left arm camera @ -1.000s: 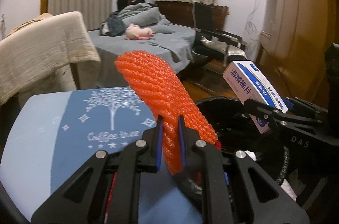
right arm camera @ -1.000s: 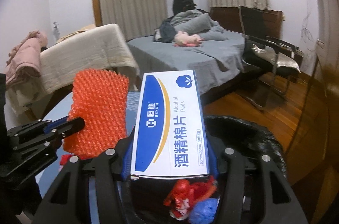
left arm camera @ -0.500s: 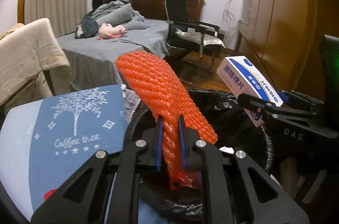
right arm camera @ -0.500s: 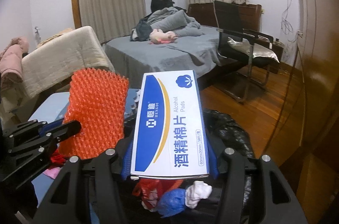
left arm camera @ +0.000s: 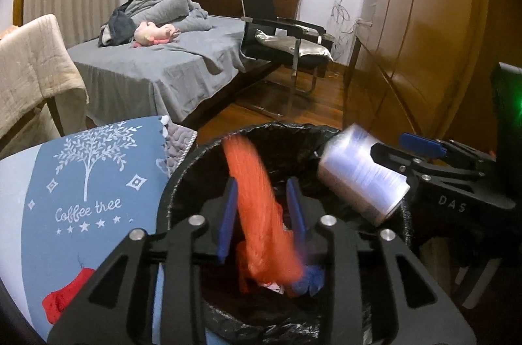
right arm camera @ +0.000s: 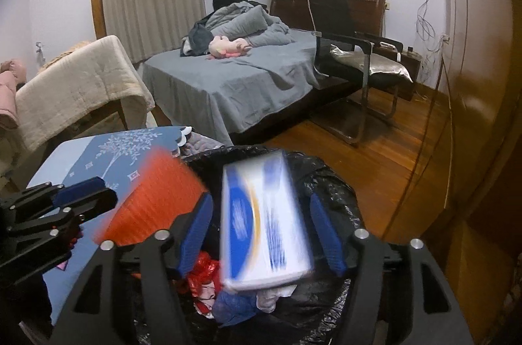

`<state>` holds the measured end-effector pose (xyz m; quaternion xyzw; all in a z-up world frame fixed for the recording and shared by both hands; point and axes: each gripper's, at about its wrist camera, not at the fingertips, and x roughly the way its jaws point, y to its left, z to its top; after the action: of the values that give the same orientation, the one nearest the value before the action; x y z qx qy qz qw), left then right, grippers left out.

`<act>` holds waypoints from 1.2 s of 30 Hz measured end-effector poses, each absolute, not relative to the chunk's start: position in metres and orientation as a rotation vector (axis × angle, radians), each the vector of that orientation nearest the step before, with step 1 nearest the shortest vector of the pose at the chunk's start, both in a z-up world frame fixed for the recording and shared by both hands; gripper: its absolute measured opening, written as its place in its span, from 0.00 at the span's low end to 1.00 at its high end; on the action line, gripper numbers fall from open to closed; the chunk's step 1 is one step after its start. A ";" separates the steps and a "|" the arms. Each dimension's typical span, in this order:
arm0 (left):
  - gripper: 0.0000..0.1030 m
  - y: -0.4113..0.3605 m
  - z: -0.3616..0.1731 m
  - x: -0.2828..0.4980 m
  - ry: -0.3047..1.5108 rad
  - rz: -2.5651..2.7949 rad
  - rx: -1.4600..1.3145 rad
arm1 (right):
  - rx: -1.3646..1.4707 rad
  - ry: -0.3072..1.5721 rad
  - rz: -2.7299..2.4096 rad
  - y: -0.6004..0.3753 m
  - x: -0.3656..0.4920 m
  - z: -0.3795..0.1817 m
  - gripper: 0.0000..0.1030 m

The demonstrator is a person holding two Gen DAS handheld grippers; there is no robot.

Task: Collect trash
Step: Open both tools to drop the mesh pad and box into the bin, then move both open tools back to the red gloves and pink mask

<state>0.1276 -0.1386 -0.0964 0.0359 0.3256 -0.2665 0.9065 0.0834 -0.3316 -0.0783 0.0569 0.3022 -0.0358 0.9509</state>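
Both grippers hang open over a black-lined trash bin (left arm camera: 182, 178) (right arm camera: 329, 175). My left gripper (left arm camera: 261, 211) has its jaws apart; the orange foam net (left arm camera: 257, 208) is blurred and falling between them into the bin. My right gripper (right arm camera: 261, 230) is open too; the blue and white alcohol-pad box (right arm camera: 261, 221) is blurred, dropping free between its fingers. The box (left arm camera: 362, 181) and the right gripper (left arm camera: 424, 155) also show in the left wrist view. The net (right arm camera: 156, 201) and the left gripper (right arm camera: 65, 208) show in the right wrist view. Red, blue and white trash (right arm camera: 228, 289) lies in the bin.
A table with a blue "Coffee tree" cloth (left arm camera: 81, 198) stands left of the bin, with a red scrap (left arm camera: 65, 299) on it. Beyond are a grey bed (right arm camera: 228, 80), a black chair (right arm camera: 359, 51), a draped armchair (right arm camera: 71, 84) and a wooden wardrobe (left arm camera: 424, 35) at right.
Both grippers have opened over the bin. The orange net and the box, held half a second ago, are now loose and falling into it.
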 end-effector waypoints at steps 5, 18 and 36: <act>0.43 -0.127 -0.094 0.127 0.665 -0.519 0.072 | 0.111 0.604 -0.072 -0.329 0.082 -0.077 0.76; 0.81 -0.060 -0.070 0.112 0.581 -0.347 0.032 | 0.097 0.562 0.001 -0.295 0.079 -0.064 0.94; 0.83 0.075 -0.064 0.081 0.549 -0.033 -0.010 | 0.044 0.547 0.259 -0.169 0.096 -0.061 0.94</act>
<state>0.0807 0.0754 -0.0643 -0.0049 0.2710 -0.0165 0.9624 0.0963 -0.1695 -0.0610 0.0216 0.2694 0.1274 0.9543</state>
